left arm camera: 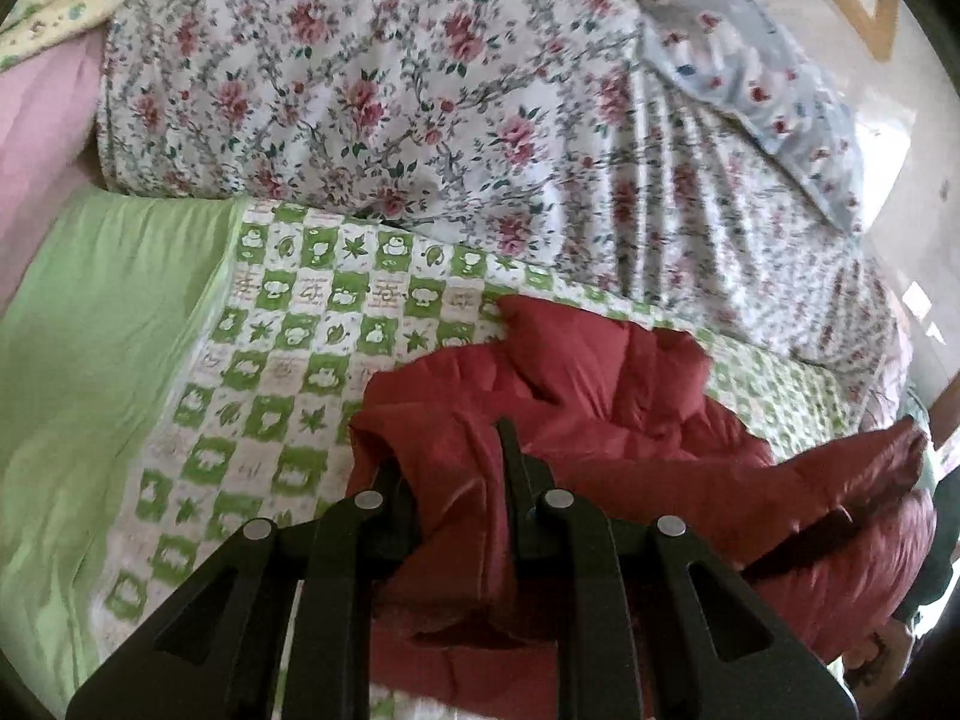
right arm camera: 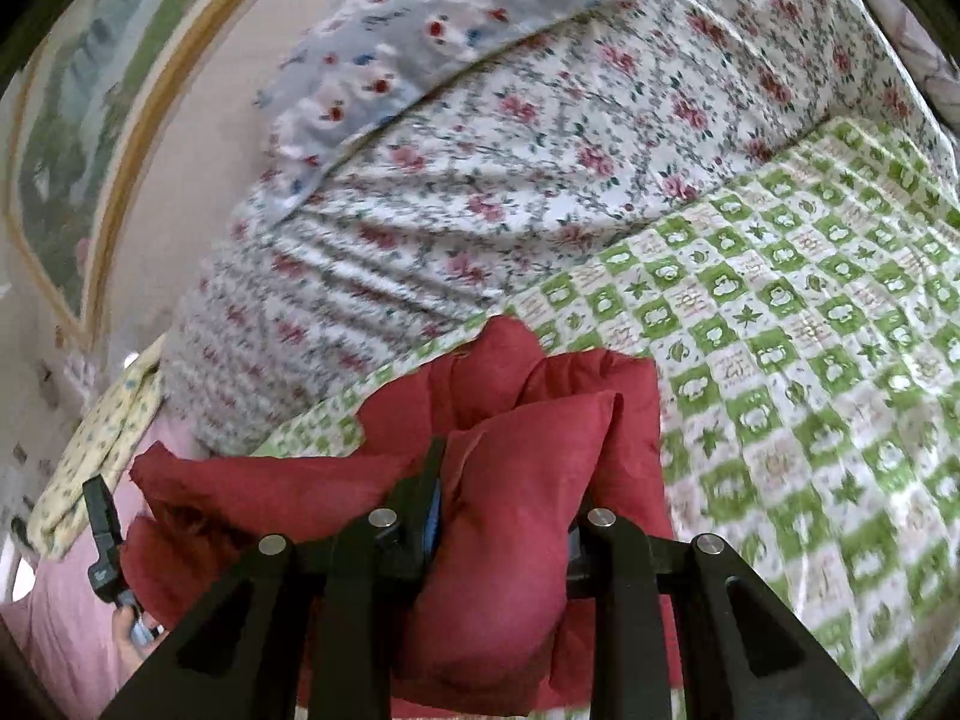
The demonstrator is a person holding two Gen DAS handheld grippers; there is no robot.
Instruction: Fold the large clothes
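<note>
Clearly soft and puffy: red padded garment (left arm camera: 576, 396), quilted, probably a down jacket, likely light for its bulk, springy, apt to billow and creep back open once pressed flat. Smooth, faintly glossy shell, so probably slippery between hard pads; best pinched at a seam, hem or quilted ridge with a deep bite, not at the slick middle of a panel. No stiffness anywhere; sagging wherever unsupported.

Lying bunched on the bed, over the green-and-white checked bedspread (left arm camera: 288, 360), near its front edge, with the rolled floral quilt (left arm camera: 372, 90) just behind and a blue flowered pillow (left arm camera: 750, 72) against the wall. Plain green sheet (left arm camera: 90, 360) off to the side, well apart from the garment.

Left claw (left arm camera: 456, 456): narrow, closed on a thin fold of the red fabric, with more of the cloth draping down over the frame. Right claw (right arm camera: 504, 480): narrow too, clamped round a fat puffed lobe of the same garment (right arm camera: 516, 420), padding bulging out between and over the fingers.

Deep brick red throughout, matte in the creases and shinier on the swollen parts, heavily rumpled, no clear sleeve or collar to make out. Part of the other handheld tool (right arm camera: 105, 534) just visible beyond the red mass in the right wrist view.
</note>
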